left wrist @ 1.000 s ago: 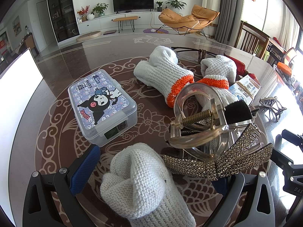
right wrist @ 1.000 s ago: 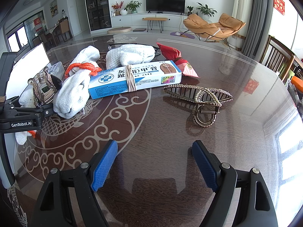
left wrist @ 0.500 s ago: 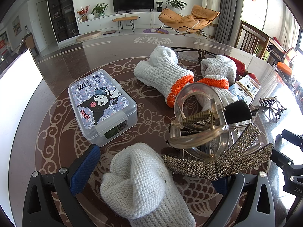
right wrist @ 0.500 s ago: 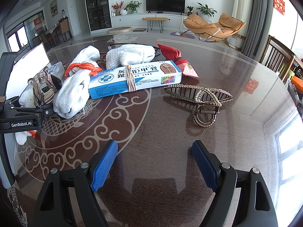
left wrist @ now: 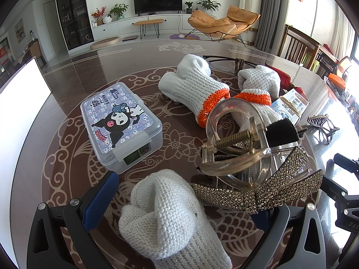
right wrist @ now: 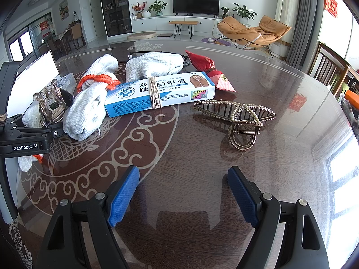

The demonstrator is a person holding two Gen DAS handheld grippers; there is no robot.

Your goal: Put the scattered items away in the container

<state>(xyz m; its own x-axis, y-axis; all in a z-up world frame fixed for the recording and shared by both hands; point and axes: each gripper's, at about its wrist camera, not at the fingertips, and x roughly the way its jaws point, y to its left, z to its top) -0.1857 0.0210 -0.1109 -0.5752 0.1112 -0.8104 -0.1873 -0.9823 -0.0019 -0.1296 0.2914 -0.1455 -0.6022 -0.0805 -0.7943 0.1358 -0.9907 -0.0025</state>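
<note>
**A:** From the left wrist view, how far has the tidying got?

**B:** Barely begun, I'd say. The lidded plastic box [left wrist: 121,125] sits ahead and to the left of the left gripper [left wrist: 181,204], lid on, and nothing I can see has gone inside. Everything lies loose on the table [left wrist: 67,103].

**A:** And that gripper?

**B:** Spread wide. A knitted glove [left wrist: 166,217] lies between its fingers and a rhinestone hair claw [left wrist: 253,179] rests against the right one, but I can't tell that either is pinched. Two more gloves with orange cuffs [left wrist: 195,87] lie farther ahead, and a blue-and-white carton [left wrist: 290,107] off to the right.

**A:** Now the right wrist view?

**B:** Same story. The right gripper [right wrist: 184,195] hangs above bare tabletop with its blue pads far apart, holding nothing and touching nothing. Ahead and slightly right is a bronze hair claw [right wrist: 237,116], clear of the fingers. Beyond it on the left lies the carton [right wrist: 161,92], a rubber band round its middle, with a red snack packet [right wrist: 208,69] behind it and the gloves [right wrist: 89,103] piled to the left.

**A:** So what's left?

**B:** As I judge it, all of it: open the box, then gloves, claws, carton and packet. The box is at the far left edge here, mostly hidden behind the other gripper.
</note>
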